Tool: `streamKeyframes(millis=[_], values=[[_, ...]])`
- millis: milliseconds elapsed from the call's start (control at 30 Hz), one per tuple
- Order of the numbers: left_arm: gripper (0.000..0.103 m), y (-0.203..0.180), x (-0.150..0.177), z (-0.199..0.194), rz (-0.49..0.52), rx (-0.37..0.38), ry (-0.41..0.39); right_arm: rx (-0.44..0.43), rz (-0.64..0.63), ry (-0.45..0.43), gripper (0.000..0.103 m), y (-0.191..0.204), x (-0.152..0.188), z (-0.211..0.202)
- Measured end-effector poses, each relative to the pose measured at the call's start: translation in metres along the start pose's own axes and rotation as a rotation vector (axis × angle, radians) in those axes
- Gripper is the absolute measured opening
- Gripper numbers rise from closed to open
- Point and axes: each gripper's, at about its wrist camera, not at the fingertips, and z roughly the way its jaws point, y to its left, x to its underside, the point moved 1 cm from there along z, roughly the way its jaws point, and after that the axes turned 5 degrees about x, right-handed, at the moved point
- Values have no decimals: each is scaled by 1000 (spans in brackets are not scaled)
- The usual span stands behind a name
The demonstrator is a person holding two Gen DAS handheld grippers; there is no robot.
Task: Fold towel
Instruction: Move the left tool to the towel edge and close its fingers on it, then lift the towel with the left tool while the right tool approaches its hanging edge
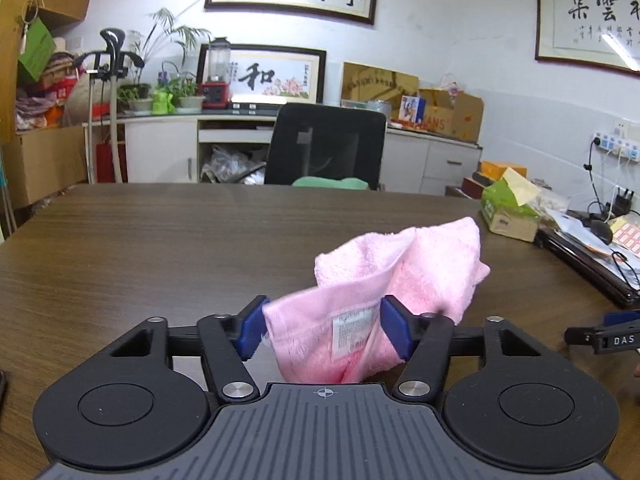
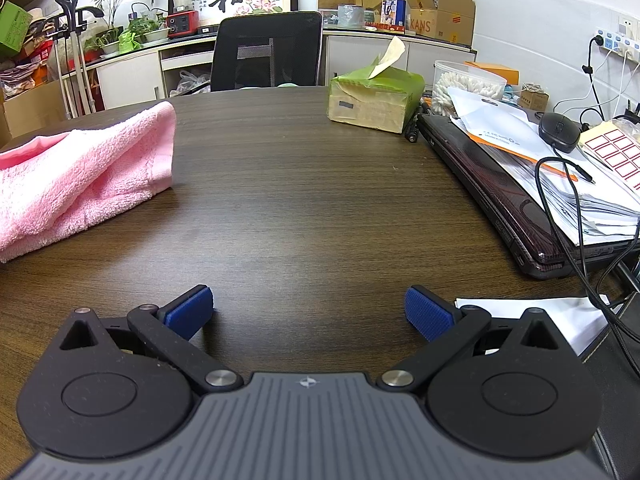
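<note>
A pink towel (image 1: 420, 268) lies bunched on the dark wooden table (image 1: 160, 240). Its near end, with a white care label, sits between the blue pads of my left gripper (image 1: 324, 326). The jaws stand well apart with the cloth loose between them, so the gripper is open around the towel end. In the right wrist view the towel (image 2: 80, 172) lies at the left, apart from my right gripper (image 2: 308, 312), which is open and empty just above bare table (image 2: 312, 200). The right gripper's tip also shows in the left wrist view (image 1: 608, 336) at the right edge.
A green tissue box (image 2: 376, 96) stands at the table's far right. A laptop (image 2: 500, 200) piled with papers, a mouse (image 2: 560, 132) and cables lies along the right edge. A black office chair (image 2: 268, 52) stands behind the table.
</note>
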Motion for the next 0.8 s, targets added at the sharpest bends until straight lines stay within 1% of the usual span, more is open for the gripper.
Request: streamKeyframes(millis=[33,167,200,233,267,333,400,533,633,667,700,800], values=[[41,0,1,0,3,11,8,0,0,0,103,0,0,0],[29,-3,5,-4,11,31,4,-1,0,0,103,0,0,0],[28,-4,5,-5,17,31,2,-2,-1,0,103,0,0,0],[25,-4,6,-7,22,31,0,-2,-1,0,103,0,0,0],[18,-5,6,-8,24,31,-2,-3,-2,0,103,0,0,0],[13,-5,6,-10,28,30,-3,-17,-3,-6,103,-1,0,0],[12,-4,6,-11,17,10,-5,-48,-2,-20,103,-2,1,-3],[11,3,3,-11,-22,1,-3,-110,1,-48,102,-5,3,-9],[11,10,0,-12,-52,-15,-3,-174,13,-143,103,-6,3,-22],[11,14,-1,-12,-66,-14,3,-209,17,-174,103,-4,-1,-29],[11,17,-1,-11,-76,-14,15,-246,26,-184,103,-1,-6,-34],[11,22,0,-4,-76,-49,55,-353,64,-154,103,13,-32,-34]])
